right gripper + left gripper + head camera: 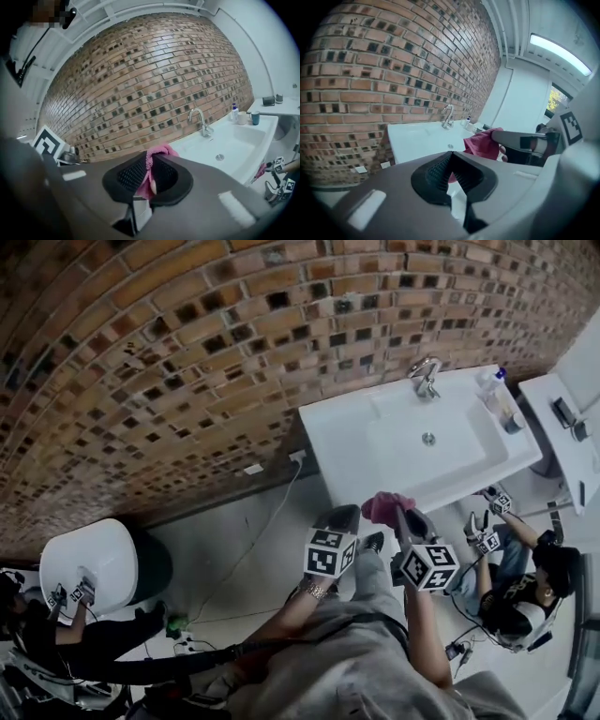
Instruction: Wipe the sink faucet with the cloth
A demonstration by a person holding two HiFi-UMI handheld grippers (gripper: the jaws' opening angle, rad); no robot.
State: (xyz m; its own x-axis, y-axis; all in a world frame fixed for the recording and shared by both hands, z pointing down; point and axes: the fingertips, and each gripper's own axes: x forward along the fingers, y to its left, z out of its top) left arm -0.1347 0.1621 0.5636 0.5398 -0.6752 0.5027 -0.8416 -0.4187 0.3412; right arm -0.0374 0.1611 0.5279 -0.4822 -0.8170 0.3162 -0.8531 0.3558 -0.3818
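The white sink (349, 439) hangs on the brick wall, with its chrome faucet (427, 379) at the back rim. My right gripper (401, 514) is shut on a pink cloth (384, 506), held in front of the sink's near edge and well short of the faucet. In the right gripper view the cloth (158, 152) bunches out between the jaws, and the faucet (200, 122) stands beyond, to the right. My left gripper (345, 516) sits just left of the cloth, shut, apparently with nothing in it. From the left gripper view the cloth (483, 144) and faucet (448, 116) lie ahead.
A soap bottle (494, 395) and cups stand on the sink's right rim. A second person with grippers (487, 532) crouches at the right, under the sink's corner. Another person and a white round basin (94, 563) are at the lower left. A cable (248, 549) runs across the floor.
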